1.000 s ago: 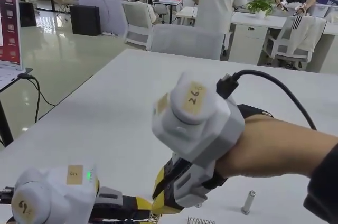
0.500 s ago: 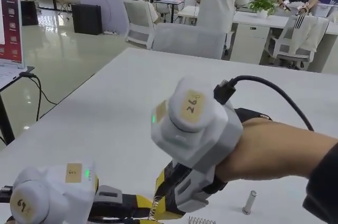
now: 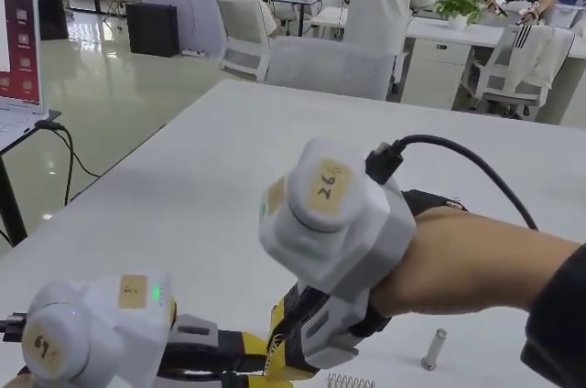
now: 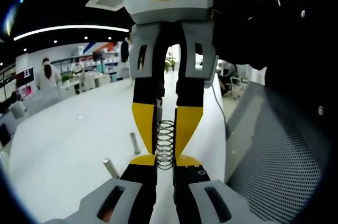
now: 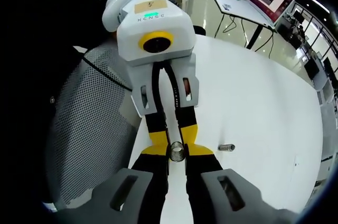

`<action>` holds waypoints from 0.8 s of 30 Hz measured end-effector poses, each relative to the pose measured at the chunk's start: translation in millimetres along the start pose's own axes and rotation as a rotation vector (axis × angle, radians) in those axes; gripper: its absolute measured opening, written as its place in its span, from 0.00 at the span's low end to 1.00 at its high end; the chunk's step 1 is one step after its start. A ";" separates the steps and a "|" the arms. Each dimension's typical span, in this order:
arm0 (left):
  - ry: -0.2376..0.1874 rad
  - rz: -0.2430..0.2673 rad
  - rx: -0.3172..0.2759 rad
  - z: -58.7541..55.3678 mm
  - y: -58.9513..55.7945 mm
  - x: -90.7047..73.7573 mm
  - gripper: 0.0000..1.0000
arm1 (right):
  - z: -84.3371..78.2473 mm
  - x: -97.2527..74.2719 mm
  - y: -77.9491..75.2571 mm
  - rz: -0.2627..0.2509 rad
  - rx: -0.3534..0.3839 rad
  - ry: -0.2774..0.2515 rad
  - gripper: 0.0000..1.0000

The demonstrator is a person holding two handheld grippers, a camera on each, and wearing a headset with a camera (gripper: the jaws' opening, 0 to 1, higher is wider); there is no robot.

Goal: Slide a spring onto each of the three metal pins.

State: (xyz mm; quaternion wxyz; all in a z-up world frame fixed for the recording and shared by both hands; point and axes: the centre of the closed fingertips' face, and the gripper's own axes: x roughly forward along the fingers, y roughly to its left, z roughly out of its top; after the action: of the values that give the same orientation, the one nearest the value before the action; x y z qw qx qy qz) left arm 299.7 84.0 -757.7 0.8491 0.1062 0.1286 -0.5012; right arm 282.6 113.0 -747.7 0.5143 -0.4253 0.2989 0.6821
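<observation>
Roughly, spring [image 4: 165, 143] lengthwise along left tool [image 4: 165, 161]

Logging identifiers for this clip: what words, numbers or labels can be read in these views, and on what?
"26": handwritten on a tan sticker on the right tool's white housing.
"69", roughly: second tan sticker on the left tool's round white end.
Too faint: third tan sticker atop the left tool, and small grey print below it.
Too small: red laptop screen at left.
</observation>
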 end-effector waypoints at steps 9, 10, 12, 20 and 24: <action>0.009 0.008 -0.028 -7.3 3.7 -0.1 0.09 | -3.9 -3.3 -5.5 -0.010 0.017 0.008 0.08; 0.009 0.009 -0.030 -7.9 4.1 -0.4 0.10 | -5.3 -4.4 -6.6 -0.012 0.021 0.009 0.08; 0.011 0.013 -0.037 -8.5 4.6 -1.1 0.13 | -8.5 -5.5 -8.3 -0.015 0.027 0.014 0.08; 0.009 0.019 -0.057 -12.1 4.9 -2.5 0.24 | -27.0 -15.0 -18.0 -0.041 0.059 0.043 0.08; 0.003 0.026 -0.065 -14.9 4.9 -2.5 0.29 | -38.5 -20.2 -25.1 -0.060 0.077 0.059 0.08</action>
State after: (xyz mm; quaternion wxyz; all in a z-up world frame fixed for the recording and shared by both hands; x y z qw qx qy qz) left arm 301.2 93.0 -770.7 0.8583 0.0809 0.1449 -0.4855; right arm 319.2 78.8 -746.7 0.5413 -0.4338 0.3271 0.6417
